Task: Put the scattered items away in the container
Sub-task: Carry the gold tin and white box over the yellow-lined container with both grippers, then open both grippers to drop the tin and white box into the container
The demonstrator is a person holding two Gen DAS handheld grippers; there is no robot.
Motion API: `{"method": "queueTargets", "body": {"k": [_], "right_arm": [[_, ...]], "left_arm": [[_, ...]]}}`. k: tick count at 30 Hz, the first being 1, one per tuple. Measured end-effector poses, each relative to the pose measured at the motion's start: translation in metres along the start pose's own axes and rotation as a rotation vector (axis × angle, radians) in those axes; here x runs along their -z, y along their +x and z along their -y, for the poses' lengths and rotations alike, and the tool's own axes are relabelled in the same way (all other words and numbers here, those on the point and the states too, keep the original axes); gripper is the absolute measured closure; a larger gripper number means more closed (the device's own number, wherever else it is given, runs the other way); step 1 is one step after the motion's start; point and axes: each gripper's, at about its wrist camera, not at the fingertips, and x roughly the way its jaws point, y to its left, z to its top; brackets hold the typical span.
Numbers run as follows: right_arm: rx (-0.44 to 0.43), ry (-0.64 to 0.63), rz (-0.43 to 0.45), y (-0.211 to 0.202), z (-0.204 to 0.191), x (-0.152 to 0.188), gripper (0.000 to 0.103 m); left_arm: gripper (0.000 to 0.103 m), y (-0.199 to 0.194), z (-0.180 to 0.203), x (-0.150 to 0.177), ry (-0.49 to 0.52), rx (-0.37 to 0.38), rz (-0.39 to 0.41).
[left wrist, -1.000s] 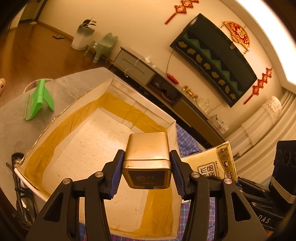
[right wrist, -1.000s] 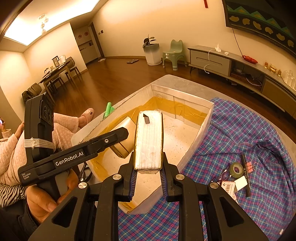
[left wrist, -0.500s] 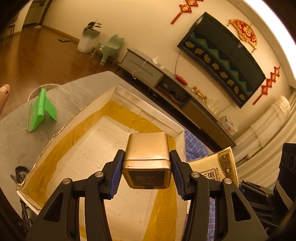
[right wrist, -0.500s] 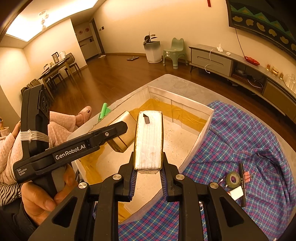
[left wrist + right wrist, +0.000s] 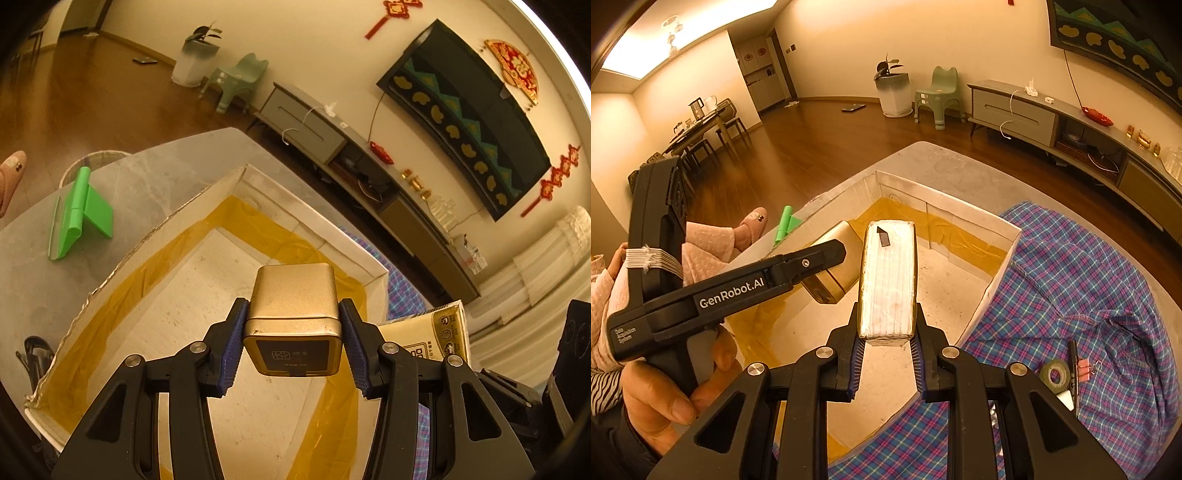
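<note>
The left hand-held gripper (image 5: 291, 334) is clenched on a gold tin (image 5: 292, 325), holding it above the open white box (image 5: 317, 221) with yellow tape lining its walls. The right hand-held gripper (image 5: 886, 354) grasps a wrapped tissue pack (image 5: 888, 280) over the same box, near its side wall. Just beside the box on the plaid cloth (image 5: 1089, 280) lie a tape roll (image 5: 1054, 374) and a pink binder clip (image 5: 1084, 369); a green stand (image 5: 79, 214) sits on the tabletop (image 5: 155, 173) on the box's other side
</note>
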Motion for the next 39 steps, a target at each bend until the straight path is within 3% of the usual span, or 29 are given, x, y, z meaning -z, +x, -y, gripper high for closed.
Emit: {"method": "queueTargets", "body": {"k": [14, 27, 39], "right_arm": [[0.052, -0.022, -0.079, 0.05, 0.012, -0.018, 0.079], [0.086, -0.068, -0.175, 0.096, 0.019, -0.03, 0.079], [0.143, -0.087, -0.271, 0.126, 0.028, -0.043, 0.078]], "left_arm": [[0.052, 0.047, -0.001, -0.025, -0.035, -0.071, -0.051], [0.052, 0.086, -0.017, -0.032, -0.139, -0.061, -0.157], [0.051, 0.11, -0.009, -0.035, -0.05, -0.167, -0.161]]}}
